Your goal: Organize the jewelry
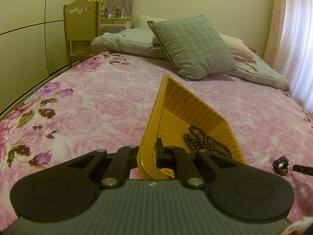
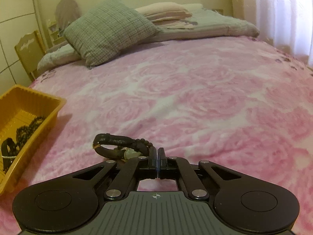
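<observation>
My left gripper [image 1: 148, 152] is shut on the near rim of a yellow plastic tray [image 1: 176, 101], which is tilted up on the pink bed. A dark brown bead necklace [image 1: 205, 140] lies inside the tray. A small dark ring-like piece [image 1: 281, 165] lies on the blanket to the tray's right. My right gripper [image 2: 157, 154] is shut on a black wristwatch [image 2: 119, 144] and holds it just above the blanket. The tray [image 2: 39, 99] sits at the far left of the right wrist view, with the beads [image 2: 27, 129] and a black strap inside.
A pink rose-pattern blanket [image 2: 195, 90] covers the bed. A green checked pillow [image 1: 193, 47] and folded bedding lie at the head. A wooden chair [image 1: 80, 29] stands by the left wall. A curtain [image 1: 295, 39] hangs on the right.
</observation>
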`<move>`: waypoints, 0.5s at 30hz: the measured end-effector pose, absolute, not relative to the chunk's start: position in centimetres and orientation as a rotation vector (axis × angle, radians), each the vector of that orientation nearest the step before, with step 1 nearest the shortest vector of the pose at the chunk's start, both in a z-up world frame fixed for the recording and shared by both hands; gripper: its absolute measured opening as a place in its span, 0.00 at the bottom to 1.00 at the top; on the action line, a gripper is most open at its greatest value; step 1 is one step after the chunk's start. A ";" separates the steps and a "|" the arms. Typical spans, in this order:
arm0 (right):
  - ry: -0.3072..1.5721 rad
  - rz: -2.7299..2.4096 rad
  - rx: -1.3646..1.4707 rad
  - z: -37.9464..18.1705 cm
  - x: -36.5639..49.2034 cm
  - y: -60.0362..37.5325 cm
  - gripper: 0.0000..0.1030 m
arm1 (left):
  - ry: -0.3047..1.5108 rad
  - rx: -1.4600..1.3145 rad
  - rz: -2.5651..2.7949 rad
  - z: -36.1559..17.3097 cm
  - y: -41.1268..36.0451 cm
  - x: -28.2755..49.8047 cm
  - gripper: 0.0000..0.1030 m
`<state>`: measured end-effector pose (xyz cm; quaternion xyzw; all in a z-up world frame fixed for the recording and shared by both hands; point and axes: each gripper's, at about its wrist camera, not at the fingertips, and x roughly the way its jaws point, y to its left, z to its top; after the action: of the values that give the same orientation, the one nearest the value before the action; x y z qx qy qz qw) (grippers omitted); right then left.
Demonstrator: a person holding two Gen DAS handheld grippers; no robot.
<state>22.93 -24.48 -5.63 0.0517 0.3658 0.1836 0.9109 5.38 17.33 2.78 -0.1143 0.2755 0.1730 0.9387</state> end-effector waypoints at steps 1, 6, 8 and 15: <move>0.764 0.379 0.113 -5.7 22.9 -24.6 0.05 | 0.562 -0.233 0.353 2.8 17.3 5.4 0.06; 0.778 0.406 0.081 -6.5 21.9 -24.6 0.27 | 0.563 -0.232 0.353 2.8 17.3 5.4 0.06; 0.774 0.418 0.047 -6.8 21.6 -24.1 0.27 | 0.563 -0.232 0.354 2.8 17.4 5.4 0.06; 0.733 0.443 -0.080 -7.4 21.5 -22.4 0.24 | 0.563 -0.234 0.356 2.8 17.4 5.4 0.06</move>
<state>21.53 -22.43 -7.37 -0.0389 0.3554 0.2147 0.9089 5.43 17.42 2.80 -0.1147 0.2756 0.1741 0.9384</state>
